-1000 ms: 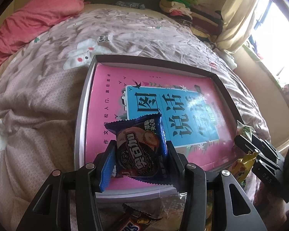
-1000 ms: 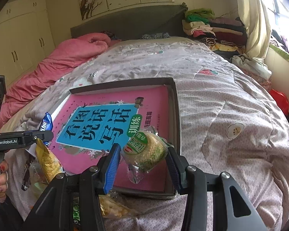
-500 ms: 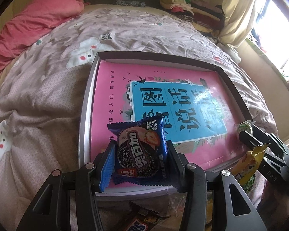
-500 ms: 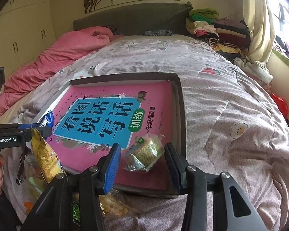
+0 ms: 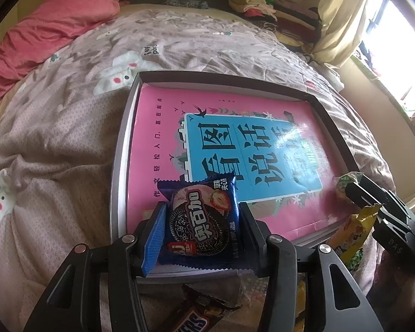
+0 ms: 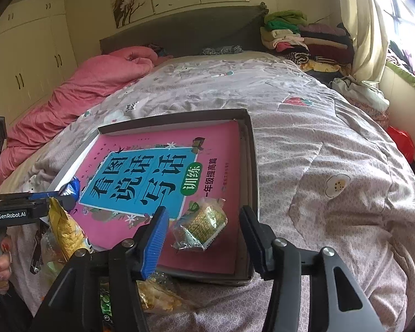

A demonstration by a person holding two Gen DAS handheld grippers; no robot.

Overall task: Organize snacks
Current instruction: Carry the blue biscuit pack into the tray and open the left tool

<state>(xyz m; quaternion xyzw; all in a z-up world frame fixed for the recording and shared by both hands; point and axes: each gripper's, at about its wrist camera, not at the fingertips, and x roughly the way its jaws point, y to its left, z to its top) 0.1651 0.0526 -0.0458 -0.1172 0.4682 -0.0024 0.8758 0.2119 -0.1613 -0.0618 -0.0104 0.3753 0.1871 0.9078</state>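
- The left hand-held gripper (image 5: 200, 221) pinches a dark blue cookie packet (image 5: 200, 220) between its pads, the blue pad against the packet's left edge and the black pad against its right; the packet stands upright over the near left corner of the tray (image 5: 119, 171), and whether its lower edge touches down I cannot tell
- The right hand-held gripper (image 6: 203, 227) has its jaws opening; a small clear packet of yellow biscuit with a green label (image 6: 203, 225) lies between them, apart from both pads, resting tilted on the pink book (image 6: 221, 149) near the tray's near right corner
- The pink book with a blue title panel fills the shallow grey tray, which sits on the bed's grey patterned quilt (image 6: 332, 144)
- Just outside the tray's near edge lie more snacks: a yellow bag (image 6: 63, 229) standing between the two grippers, a brown Snickers bar (image 5: 196, 318) below the left gripper, and a clear bag of yellowish pieces (image 6: 157, 296) below the right one
- A person's fingers with painted nails (image 6: 1, 260) show at the left edge of the right wrist view, on the left gripper's handle
- A pink blanket (image 5: 49, 33) is bunched at the far left of the bed; folded clothes (image 6: 296, 36) are stacked at the far right by the curtain (image 6: 368, 27)
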